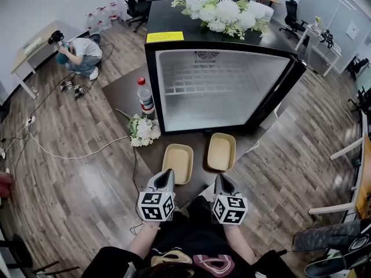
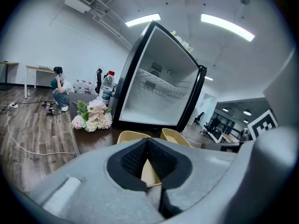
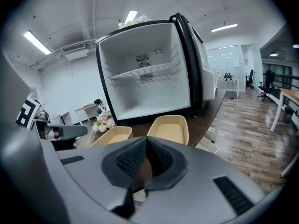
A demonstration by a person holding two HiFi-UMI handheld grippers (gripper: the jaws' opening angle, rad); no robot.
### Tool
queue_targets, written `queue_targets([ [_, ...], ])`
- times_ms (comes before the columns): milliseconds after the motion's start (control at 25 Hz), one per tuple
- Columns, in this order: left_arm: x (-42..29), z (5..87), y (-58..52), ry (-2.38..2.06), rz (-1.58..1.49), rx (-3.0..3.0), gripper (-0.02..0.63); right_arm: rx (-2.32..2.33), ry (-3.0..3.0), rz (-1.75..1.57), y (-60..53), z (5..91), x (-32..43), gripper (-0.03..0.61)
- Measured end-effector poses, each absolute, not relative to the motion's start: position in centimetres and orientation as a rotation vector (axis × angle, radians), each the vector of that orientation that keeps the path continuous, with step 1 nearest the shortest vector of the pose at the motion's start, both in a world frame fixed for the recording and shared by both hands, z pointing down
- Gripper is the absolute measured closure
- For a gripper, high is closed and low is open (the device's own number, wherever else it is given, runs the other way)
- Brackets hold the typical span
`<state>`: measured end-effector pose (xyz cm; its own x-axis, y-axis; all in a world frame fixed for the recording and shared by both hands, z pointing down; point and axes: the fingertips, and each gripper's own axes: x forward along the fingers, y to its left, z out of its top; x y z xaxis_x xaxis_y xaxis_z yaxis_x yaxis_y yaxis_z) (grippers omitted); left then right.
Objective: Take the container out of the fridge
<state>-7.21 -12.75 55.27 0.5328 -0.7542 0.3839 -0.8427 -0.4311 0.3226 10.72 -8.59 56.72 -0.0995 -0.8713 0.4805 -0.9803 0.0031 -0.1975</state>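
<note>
Fridge (image 1: pixel 232 86) open and empty, left container (image 1: pixel 178 163) and right container (image 1: pixel 222 151) side by side on the table (image 1: pixel 124 94) before it, left gripper (image 1: pixel 166 174) and right gripper (image 1: pixel 222 179) closed on nothing just behind them: removal apparently complete.

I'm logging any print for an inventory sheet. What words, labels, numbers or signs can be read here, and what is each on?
Yellow label on the fridge top: print too small to read.
Bottle label: too blurred to read.
Left gripper and right gripper cubes: square marker patterns, no words.
Nothing can be quoted.
</note>
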Motion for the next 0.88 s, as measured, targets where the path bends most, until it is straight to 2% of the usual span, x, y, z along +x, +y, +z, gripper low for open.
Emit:
queue_targets([
  [880,-6.4,55.0,-11.1,-1.297,0.294,2.349,0.606,1.906,-2.051,0.689,-7.3,57.2,10.7,0.571],
])
